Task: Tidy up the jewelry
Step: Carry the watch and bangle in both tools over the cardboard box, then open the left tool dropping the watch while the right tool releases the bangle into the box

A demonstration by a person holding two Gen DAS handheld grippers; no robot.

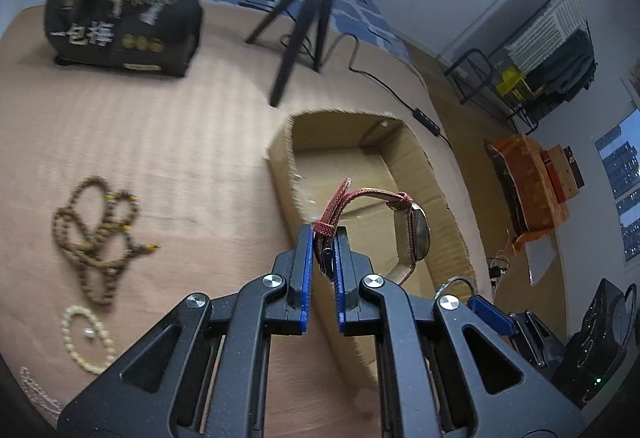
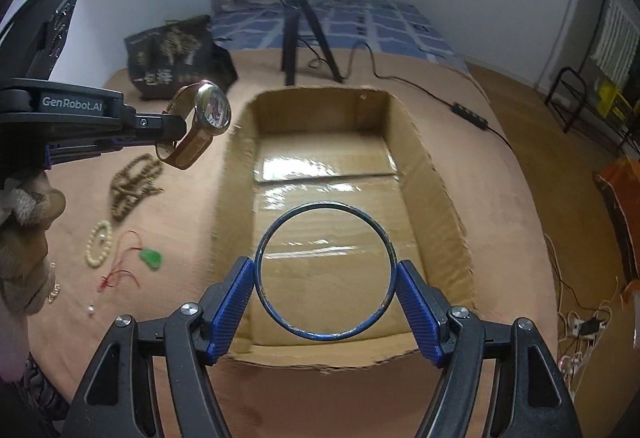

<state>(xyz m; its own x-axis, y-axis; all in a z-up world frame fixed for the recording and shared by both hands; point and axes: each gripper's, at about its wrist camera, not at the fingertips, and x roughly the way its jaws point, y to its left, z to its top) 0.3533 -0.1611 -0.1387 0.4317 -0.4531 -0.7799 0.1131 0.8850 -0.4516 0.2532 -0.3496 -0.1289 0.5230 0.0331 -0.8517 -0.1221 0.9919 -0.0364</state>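
over the box (image 2: pixel 240 174), left gripper (image 1: pixel 323 238) clamps the watch (image 1: pixel 416 234) strap, right gripper (image 2: pixel 326 276) pinches the bangle (image 2: pixel 325 336).

The left tool (image 1: pixel 322 238) has blue ribbed pads on black arms, like the right tool (image 2: pixel 326 278). The watch (image 1: pixel 414 234) has a red woven strap with tan lining. The bangle (image 2: pixel 325 272) is dark blue. The cardboard box (image 2: pixel 436 198) is plain brown. On the tan bed cover (image 1: pixel 140 142) lie olive-brown prayer beads (image 1: pixel 98 234), a cream bracelet (image 2: pixel 98 243) and a green pendant (image 2: pixel 151 258) on red cord. The black bag (image 1: pixel 124 10), upper left, bears gold trees and pale characters.
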